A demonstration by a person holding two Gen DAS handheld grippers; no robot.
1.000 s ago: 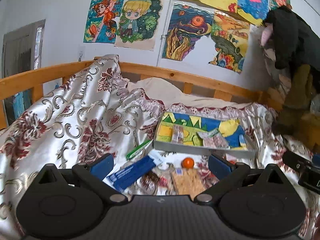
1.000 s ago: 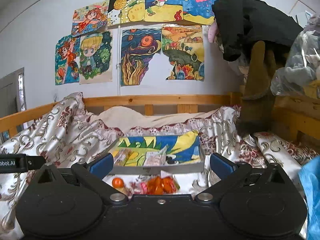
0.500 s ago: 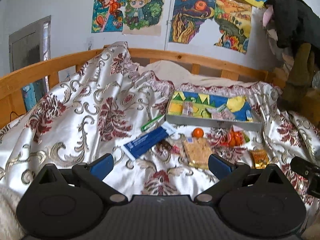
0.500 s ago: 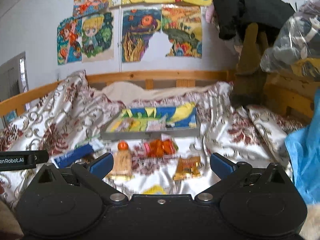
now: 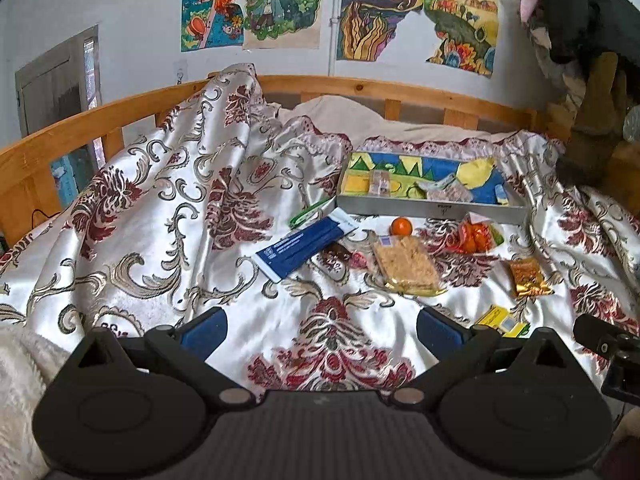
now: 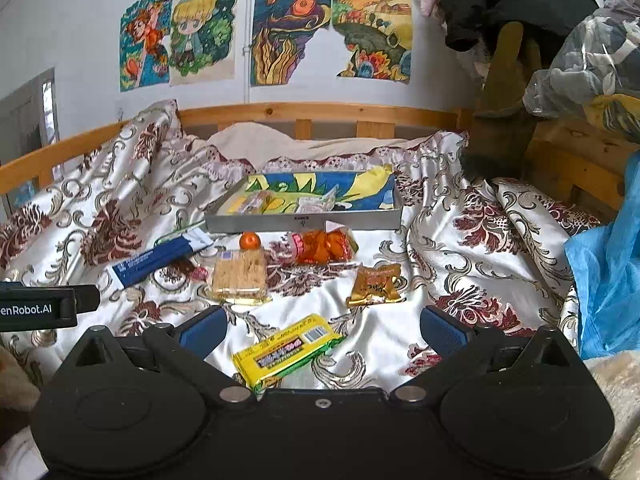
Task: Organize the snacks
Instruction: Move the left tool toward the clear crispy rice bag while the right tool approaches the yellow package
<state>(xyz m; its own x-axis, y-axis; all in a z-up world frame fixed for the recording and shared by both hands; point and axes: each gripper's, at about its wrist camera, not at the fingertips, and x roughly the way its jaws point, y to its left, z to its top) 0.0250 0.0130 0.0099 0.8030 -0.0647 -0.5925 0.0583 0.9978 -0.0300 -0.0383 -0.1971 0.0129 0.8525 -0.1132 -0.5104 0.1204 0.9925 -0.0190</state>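
A: Pulling back, both of them; left gripper (image 5: 318,326) and right gripper (image 6: 320,328) spread wide, fingers released, grasping nothing; sitting farther from the snacks than a second ago, with much more of the bedspread (image 5: 160,208) showing.

B: Meaning for the task?

A: Looking like a survey before a fresh pick, not a carry; nothing being delivered right now.

B: Nearest piece?

A: Lying right between the right fingers, low in the right view: yellow-green bar (image 6: 286,350), flat on the cloth, untouched; probably the easiest next grab.

B: Going farther out?

A: Resting a little beyond: gold packet (image 6: 376,284) to the right, cracker pack (image 6: 240,276) in the middle, blue sachet (image 6: 160,258) off to the left; then the tangerine (image 6: 250,240) and the orange candy bag (image 6: 324,246), both just in front of the tray wall.

B: And the tray?

A: Sitting farthest, near the wooden rail: tray (image 6: 304,222), already holding a few wrapped snacks; exact count too hard to tell; most pieces lying outside it, so plenty remaining.
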